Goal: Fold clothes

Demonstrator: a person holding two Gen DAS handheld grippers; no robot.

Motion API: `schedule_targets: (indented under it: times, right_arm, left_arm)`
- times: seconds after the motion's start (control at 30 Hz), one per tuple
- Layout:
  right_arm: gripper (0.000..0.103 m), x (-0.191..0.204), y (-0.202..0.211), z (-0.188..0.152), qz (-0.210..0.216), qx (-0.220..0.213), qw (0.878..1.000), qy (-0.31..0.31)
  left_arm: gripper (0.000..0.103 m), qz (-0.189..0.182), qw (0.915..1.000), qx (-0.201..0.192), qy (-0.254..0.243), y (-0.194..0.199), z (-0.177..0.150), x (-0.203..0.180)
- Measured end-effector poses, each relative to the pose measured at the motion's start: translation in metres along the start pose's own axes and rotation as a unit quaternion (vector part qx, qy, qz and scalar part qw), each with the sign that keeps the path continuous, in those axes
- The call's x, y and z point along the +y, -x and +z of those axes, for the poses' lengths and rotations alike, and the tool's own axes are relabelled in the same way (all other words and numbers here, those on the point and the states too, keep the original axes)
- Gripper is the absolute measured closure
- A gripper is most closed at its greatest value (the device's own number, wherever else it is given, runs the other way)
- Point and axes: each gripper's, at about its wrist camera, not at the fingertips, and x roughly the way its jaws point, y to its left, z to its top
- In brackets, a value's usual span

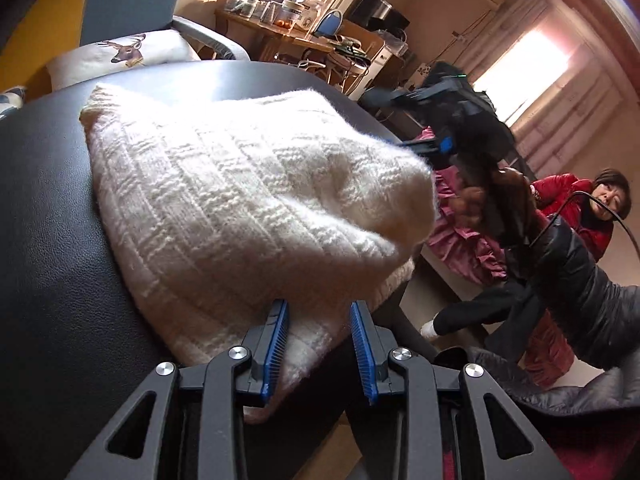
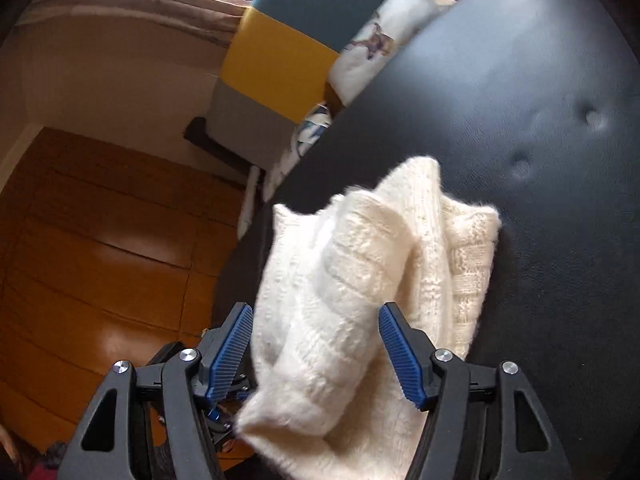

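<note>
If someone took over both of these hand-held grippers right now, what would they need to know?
Left hand-held gripper: open, its fingers around the near edge of the white sweater.
Right hand-held gripper: open, its fingers on either side of a bunched fold of the sweater.
The sweater lies partly folded on the black padded seat.
Left to do: flatten it and finish the fold.

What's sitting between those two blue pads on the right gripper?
A rolled fold of the white knit sweater fills the open right gripper, seen in the right wrist view.
</note>
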Motion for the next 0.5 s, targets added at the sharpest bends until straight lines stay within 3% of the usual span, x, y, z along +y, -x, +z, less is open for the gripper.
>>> schedule_targets:
  times: [0.13,0.33,0.37,0.4,0.47,0.5]
  right_arm:
    - [0.036,-0.007,-0.019,0.004,-0.01,-0.008,1.0,-0.012]
    - [0.036,-0.003,-0.033,-0.008,-0.048,0.025,0.998,0.043]
    - [0.043,0.001,-0.032,-0.008,-0.072,0.025,0.996,0.048]
    - [0.068,0.006,-0.032,-0.008,-0.096,0.025,0.993,0.056]
    - [0.087,0.033,-0.024,-0.011,-0.131,0.016,0.984,0.117]
    - [0.09,0.05,-0.017,-0.012,-0.141,0.006,0.979,0.148]
  left_arm:
    - [0.071,0.006,0.9996,0.011,-0.025,-0.015,0.002,-0.008]
    - [0.067,0.002,0.9985,0.038,-0.041,-0.03,-0.003,-0.003]
    - [0.067,-0.003,0.9985,0.04,-0.037,-0.031,-0.004,0.0]
    - [0.067,-0.009,0.9986,0.042,-0.032,-0.031,-0.005,0.004]
    - [0.067,-0.014,0.9983,0.049,-0.03,-0.032,-0.006,0.008]
    - [0.067,-0.015,0.9979,0.053,-0.034,-0.032,-0.007,0.008]
